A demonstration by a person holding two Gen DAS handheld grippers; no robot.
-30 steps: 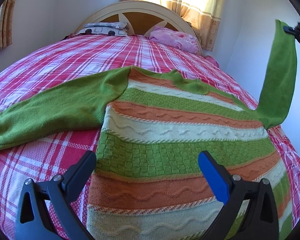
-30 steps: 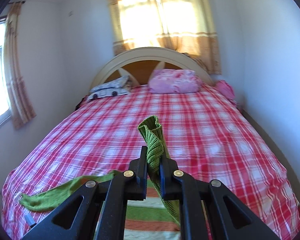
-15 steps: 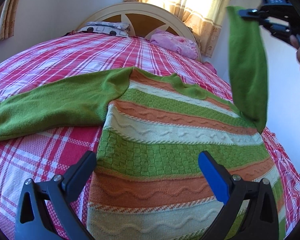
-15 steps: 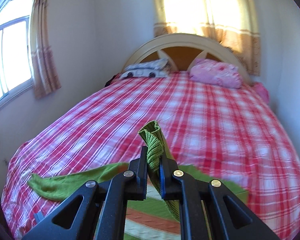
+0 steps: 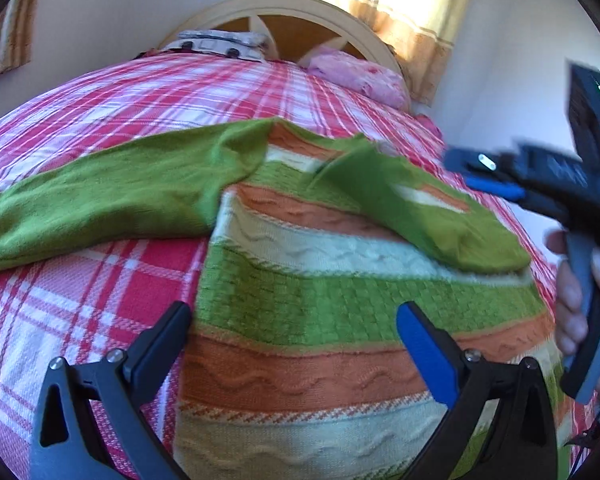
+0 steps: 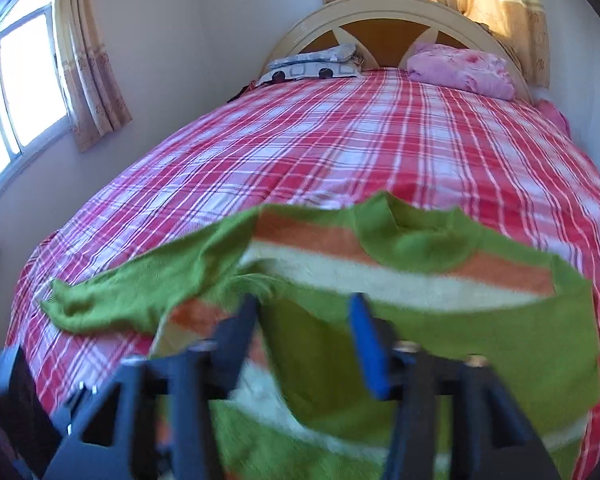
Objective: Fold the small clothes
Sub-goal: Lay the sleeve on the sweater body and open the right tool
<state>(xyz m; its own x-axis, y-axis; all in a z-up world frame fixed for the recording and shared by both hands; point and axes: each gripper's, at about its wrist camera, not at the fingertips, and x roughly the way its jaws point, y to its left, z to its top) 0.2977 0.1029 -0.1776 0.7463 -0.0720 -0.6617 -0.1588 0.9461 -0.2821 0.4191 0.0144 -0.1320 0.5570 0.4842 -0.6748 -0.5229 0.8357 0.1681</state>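
One sleeve (image 5: pixel 420 208) is now laid across the striped sweater (image 5: pixel 300 304) on the bed (image 6: pixel 340 152), released as the right claw (image 6: pixel 304 320) has just been opened; the left claw (image 5: pixel 292 332) is held wide, empty. The other sleeve (image 5: pixel 100 200) is not yet folded.
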